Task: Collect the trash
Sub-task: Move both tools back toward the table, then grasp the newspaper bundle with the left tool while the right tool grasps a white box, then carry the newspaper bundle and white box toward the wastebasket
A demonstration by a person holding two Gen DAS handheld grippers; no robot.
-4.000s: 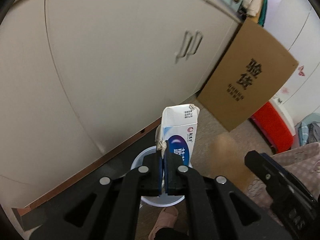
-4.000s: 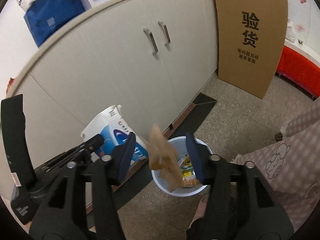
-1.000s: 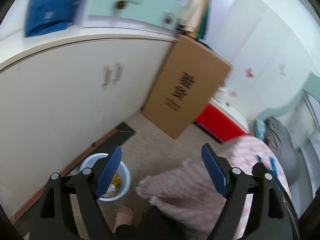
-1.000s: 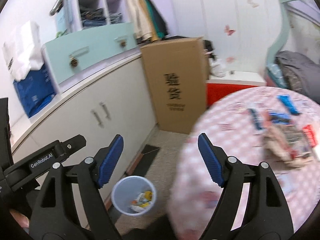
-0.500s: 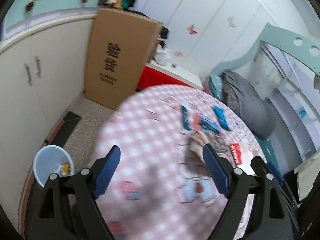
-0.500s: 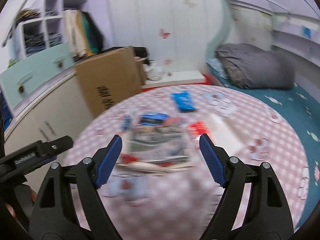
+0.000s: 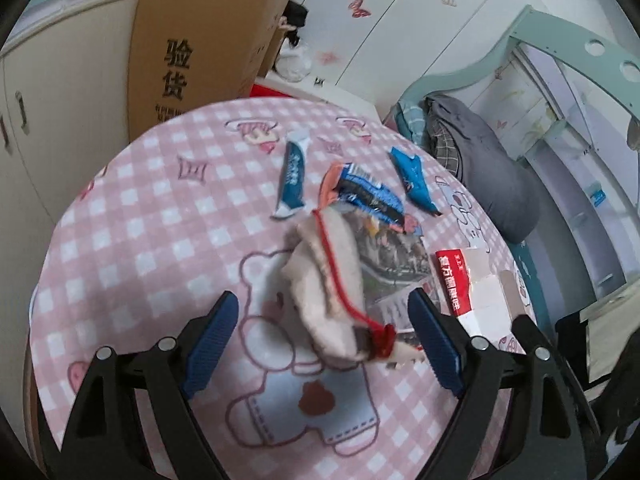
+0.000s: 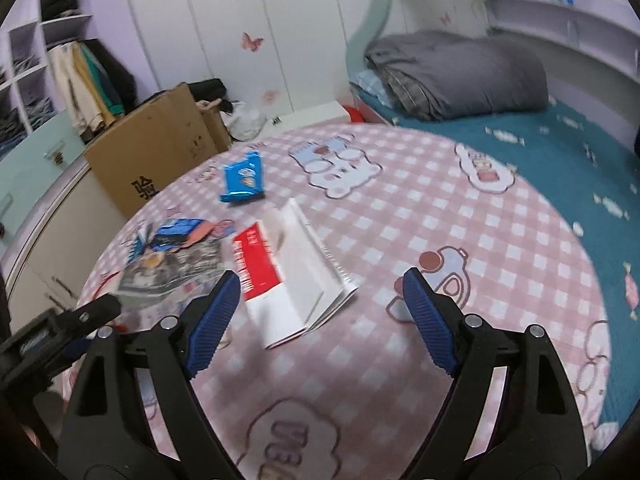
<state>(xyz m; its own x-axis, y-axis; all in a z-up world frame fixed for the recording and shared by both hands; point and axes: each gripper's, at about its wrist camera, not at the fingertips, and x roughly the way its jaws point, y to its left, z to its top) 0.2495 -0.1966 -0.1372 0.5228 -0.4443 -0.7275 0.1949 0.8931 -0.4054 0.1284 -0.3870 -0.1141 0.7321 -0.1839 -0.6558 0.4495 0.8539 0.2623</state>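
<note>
Both grippers hovering wide open over the littered round table

The left gripper (image 7: 324, 340) is hanging empty above a crumpled beige bag (image 7: 326, 276) with red string; the right gripper (image 8: 320, 320) is gaping, empty, over a flattened red-and-white carton (image 8: 288, 276). Blue wrappers (image 7: 414, 180) are lying beyond on the pink checked tablecloth (image 7: 140, 240), a cardboard box (image 7: 200, 44) standing behind.

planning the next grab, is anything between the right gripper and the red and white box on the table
Nothing visible stands in the way. The right gripper is open above the table, and the red and white box lies ahead between its fingers, with only bare tablecloth between.
</note>
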